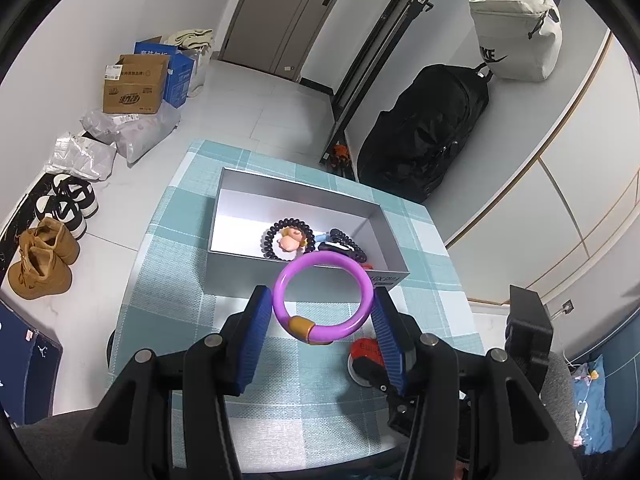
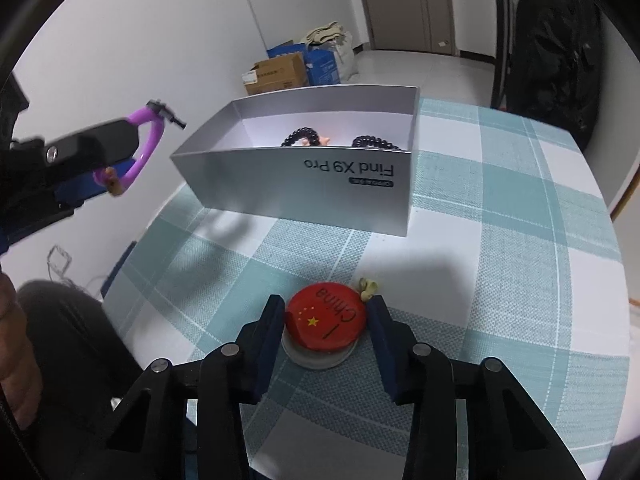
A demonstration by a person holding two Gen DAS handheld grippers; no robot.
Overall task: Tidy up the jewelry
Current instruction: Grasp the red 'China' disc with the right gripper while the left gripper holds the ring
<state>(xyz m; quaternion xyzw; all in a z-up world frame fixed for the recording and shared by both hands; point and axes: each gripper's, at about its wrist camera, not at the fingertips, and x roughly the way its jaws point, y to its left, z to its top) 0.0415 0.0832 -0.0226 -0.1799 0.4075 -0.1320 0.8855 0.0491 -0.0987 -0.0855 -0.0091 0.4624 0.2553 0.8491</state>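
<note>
My left gripper [image 1: 320,300] is shut on a purple bangle [image 1: 362,284] with a gold band and holds it in the air just before the near wall of the silver box [image 1: 240,272]. The box holds a black beaded bracelet [image 1: 269,236], a monkey charm [image 1: 291,242] and dark hair ties [image 1: 347,245]. In the right wrist view the left gripper [image 2: 132,136] with the bangle [image 2: 154,136] hangs left of the box [image 2: 320,196]. My right gripper [image 2: 326,316] straddles a red round badge [image 2: 326,324] on the table, fingers at its sides; contact is unclear.
The box stands on a teal checked tablecloth [image 1: 168,312]. The red badge [image 1: 364,354] lies near the right front edge in the left wrist view. Shoes [image 1: 40,260], cardboard boxes [image 1: 134,84] and bags are on the floor left; a black backpack [image 1: 424,136] leans far right.
</note>
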